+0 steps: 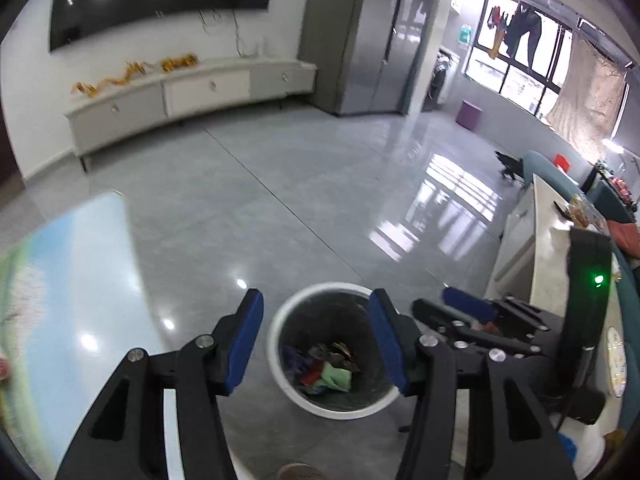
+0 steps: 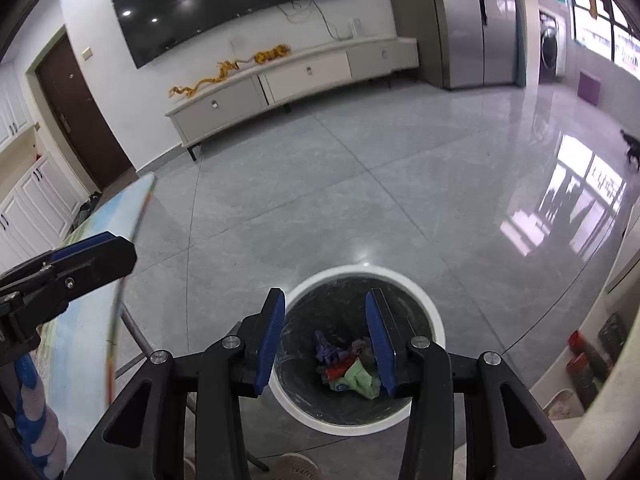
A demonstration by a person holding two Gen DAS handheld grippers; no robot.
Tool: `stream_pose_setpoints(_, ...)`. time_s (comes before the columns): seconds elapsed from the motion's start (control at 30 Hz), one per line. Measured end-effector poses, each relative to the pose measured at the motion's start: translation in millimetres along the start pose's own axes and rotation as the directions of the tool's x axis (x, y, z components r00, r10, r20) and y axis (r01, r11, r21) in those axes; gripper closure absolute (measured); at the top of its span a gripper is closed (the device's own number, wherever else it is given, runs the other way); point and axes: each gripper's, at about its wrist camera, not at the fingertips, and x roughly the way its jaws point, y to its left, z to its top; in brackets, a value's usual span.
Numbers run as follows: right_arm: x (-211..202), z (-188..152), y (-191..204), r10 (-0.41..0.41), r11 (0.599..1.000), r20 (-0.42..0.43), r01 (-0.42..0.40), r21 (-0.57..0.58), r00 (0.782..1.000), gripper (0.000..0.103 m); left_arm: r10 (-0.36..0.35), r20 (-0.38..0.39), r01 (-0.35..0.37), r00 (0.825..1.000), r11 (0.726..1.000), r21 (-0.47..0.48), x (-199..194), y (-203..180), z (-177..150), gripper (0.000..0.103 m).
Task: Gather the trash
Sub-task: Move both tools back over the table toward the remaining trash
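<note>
Both grippers tilt downward above the trash bin. The left gripper hangs over the bin's mouth, jaws parted, nothing between its blue pads. The right gripper hangs just beside it over the same mouth, jaws likewise parted and empty.

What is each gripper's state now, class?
Left gripper: open, holding nothing, over the bin.
Right gripper: open, holding nothing, over the bin.

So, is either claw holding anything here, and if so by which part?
Nothing is held. The left claw and right claw are both open and empty above the bin, with trash inside it.
</note>
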Motion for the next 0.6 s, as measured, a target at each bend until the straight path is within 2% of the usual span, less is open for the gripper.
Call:
stream_pose_setpoints(0.1, -26, 4, 17, 0.003, 1.0, 0.053, -0.002, -0.031, 0.999, 0.056, 0.057, 0.067, -0.058, 0.996, 0.998, 0.005, -35, 5, -4, 0.05)
stream_pose_setpoints(0.23, -64, 8, 45, 0.036, 0.996, 0.128, -0.026, -0.082, 0.991, 0.056, 0.137, 0.157, -0.141, 0.978, 0.99, 0.012, -82, 14, -11, 0.05)
stream_pose_setpoints(0.37, -94, 11, 70, 0.071, 0.992, 0.176, -0.05, -0.119, 0.982, 0.056, 0.206, 0.237, -0.212, 0.949, 0.977, 0.0, -130, 28, -22, 0.05)
stream_pose_setpoints(0.4, -101, 12, 77, 0.079, 0.99, 0.187, -0.055, -0.13, 0.979, 0.056, 0.229, 0.263, -0.236, 0.937, 0.972, -0.004, -144, 33, -26, 0.05)
stream_pose_setpoints(0.47, -117, 13, 92, 0.096, 0.986, 0.207, -0.064, -0.155, 0.974, 0.056, 0.258, 0.296, -0.267, 0.92, 0.964, -0.013, -163, 40, -32, 0.047)
stream_pose_setpoints(0.53, -132, 14, 110, 0.116, 0.98, 0.223, -0.075, -0.183, 0.968, 0.056, 0.283, 0.324, -0.286, 0.903, 0.957, -0.038, -185, 51, -38, 0.04)
stream_pose_setpoints(0.6, -145, 12, 124, 0.134, 0.975, 0.236, -0.085, -0.206, 0.963, 0.056, 0.3, 0.344, -0.297, 0.89, 0.953, -0.064, -203, 63, -45, 0.038)
